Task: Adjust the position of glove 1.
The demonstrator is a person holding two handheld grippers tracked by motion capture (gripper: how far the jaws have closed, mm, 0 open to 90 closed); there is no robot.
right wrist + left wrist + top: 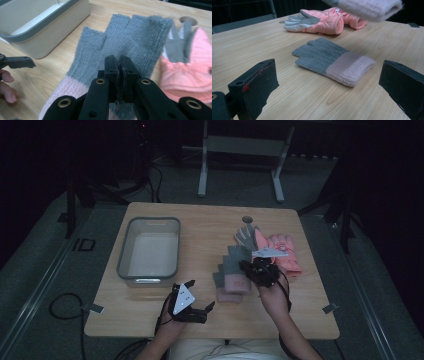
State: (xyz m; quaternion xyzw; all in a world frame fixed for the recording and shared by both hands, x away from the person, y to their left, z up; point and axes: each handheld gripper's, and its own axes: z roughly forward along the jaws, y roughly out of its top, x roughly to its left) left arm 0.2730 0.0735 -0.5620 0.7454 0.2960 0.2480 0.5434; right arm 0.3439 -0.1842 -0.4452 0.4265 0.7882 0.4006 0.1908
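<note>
Right gripper (119, 65) is clamped on a grey knit glove with a pink cuff (125, 42), pinching the fabric near the palm; the glove hangs lifted above the table (210, 227), fingers pointing away from the jaws. Its twin, the second grey glove (332, 61), lies flat on the wood below, with a pair of pink padded gloves (282, 251) just beyond. The grey bin (149, 249) sits to the left of the held glove, across the table's middle; a transfer there would run leftward, judging by the layout. Left gripper (207, 307) rests near the table's front edge, jaws spread wide and empty, aimed at the flat glove. The right forearm reaches forward from the bottom edge.
</note>
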